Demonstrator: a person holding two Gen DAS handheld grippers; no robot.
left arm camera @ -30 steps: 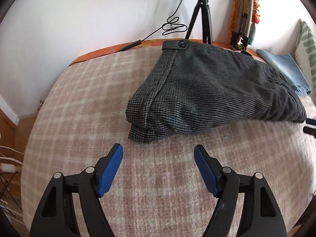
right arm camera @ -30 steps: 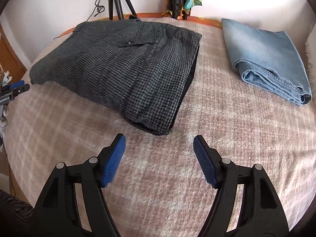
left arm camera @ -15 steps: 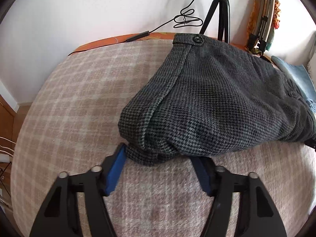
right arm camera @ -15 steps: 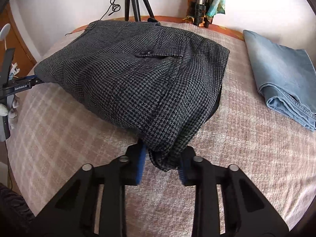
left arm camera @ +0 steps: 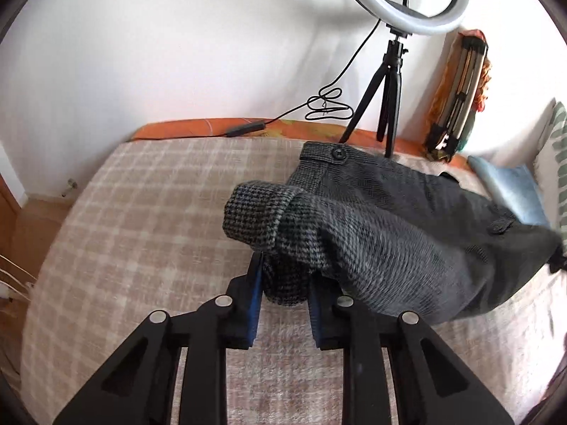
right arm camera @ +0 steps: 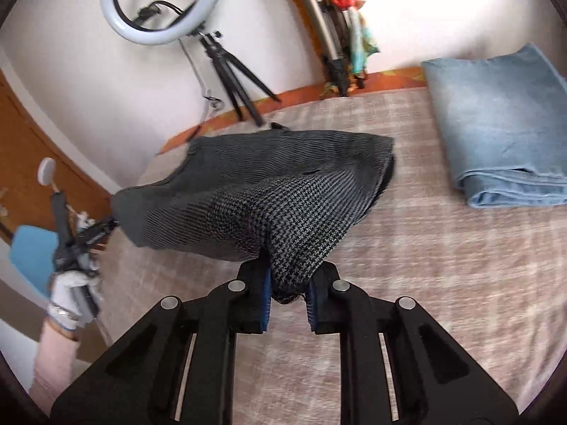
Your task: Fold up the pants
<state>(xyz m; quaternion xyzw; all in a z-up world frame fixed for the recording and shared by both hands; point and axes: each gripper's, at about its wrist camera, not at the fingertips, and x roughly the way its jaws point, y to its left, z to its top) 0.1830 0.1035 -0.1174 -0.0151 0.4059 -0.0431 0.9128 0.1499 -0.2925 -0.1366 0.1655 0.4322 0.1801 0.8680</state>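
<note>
The grey houndstooth trousers (left arm camera: 389, 233) are pinched at each near corner by the left gripper (left arm camera: 285, 294) and right gripper (right arm camera: 287, 292) (both clamped on cloth) and held raised above the checked blanket (left arm camera: 149, 212).

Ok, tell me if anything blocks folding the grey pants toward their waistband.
Nothing visible does. Both claws, left and right, grip the grey pants; the folded jeans lie apart to the right.

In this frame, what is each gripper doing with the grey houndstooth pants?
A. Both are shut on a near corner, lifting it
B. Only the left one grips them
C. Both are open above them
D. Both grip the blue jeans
A: the left gripper and the right gripper each pinch a bunched corner of the grey houndstooth pants, raised off the plaid blanket.
</note>
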